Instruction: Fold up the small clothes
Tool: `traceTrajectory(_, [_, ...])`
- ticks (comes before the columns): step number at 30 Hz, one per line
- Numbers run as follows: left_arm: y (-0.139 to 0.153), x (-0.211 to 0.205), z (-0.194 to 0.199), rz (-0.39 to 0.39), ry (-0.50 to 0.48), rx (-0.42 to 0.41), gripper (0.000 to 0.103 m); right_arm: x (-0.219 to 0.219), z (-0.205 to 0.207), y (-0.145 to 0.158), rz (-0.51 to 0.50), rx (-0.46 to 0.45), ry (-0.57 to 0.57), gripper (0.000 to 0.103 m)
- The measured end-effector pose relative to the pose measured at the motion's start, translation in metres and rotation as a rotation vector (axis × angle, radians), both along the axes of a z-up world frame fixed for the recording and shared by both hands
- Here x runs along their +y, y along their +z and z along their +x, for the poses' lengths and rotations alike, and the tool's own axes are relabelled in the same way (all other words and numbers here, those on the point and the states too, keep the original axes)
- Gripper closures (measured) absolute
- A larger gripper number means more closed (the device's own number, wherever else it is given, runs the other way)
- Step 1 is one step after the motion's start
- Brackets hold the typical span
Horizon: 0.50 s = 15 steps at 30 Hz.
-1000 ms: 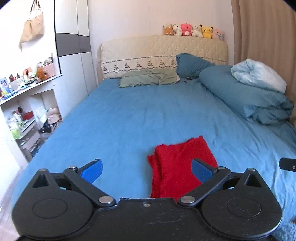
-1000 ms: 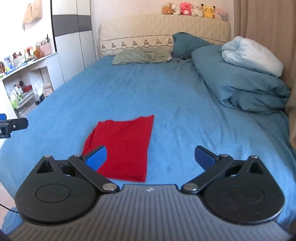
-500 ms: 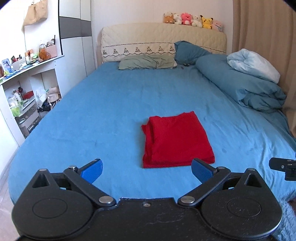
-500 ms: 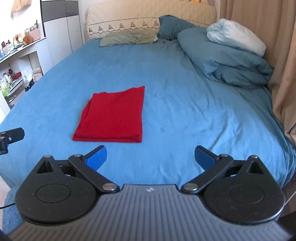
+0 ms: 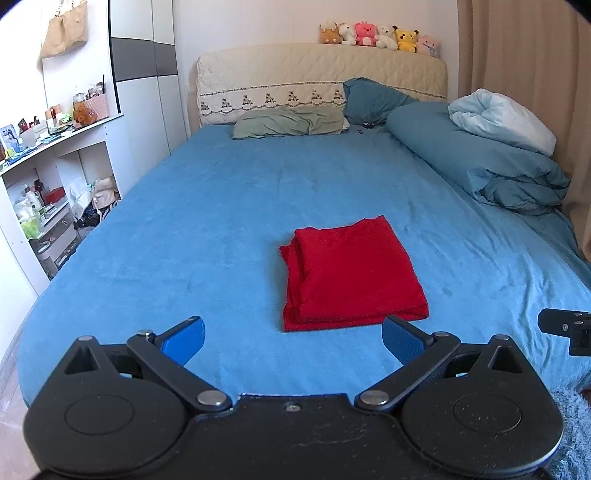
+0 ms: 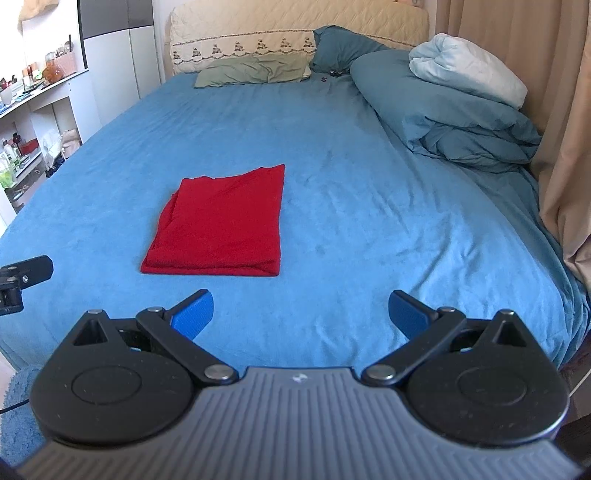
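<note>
red folded garment (image 5: 352, 273), one, on blue bed (image 5: 207, 236)

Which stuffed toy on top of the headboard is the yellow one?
The yellow stuffed toy sits second from the right end of the row, between a white one and a pale pink one.

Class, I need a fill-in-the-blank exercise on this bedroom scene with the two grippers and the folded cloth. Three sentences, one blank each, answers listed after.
1. The folded garment lying on the bed sheet is ____ in colour.
2. Both the left gripper and the right gripper have their jaws ____.
3. The row of plush toys sits on top of the ____.

Missing words: red; open; headboard
</note>
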<state>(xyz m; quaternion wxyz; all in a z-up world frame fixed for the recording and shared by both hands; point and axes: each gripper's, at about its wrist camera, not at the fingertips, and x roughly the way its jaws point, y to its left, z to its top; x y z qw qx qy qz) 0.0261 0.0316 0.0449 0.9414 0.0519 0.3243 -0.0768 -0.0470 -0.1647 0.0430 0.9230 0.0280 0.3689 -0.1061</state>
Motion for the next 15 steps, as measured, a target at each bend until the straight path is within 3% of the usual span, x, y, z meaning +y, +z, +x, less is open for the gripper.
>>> traceTrajectory(15, [0.0048, 0.0011, -0.0054, 0.010, 0.002, -0.020, 0.000, 0.0034, -0.0046, 0.0045, -0.004, -0.005, -0.006, 0.000])
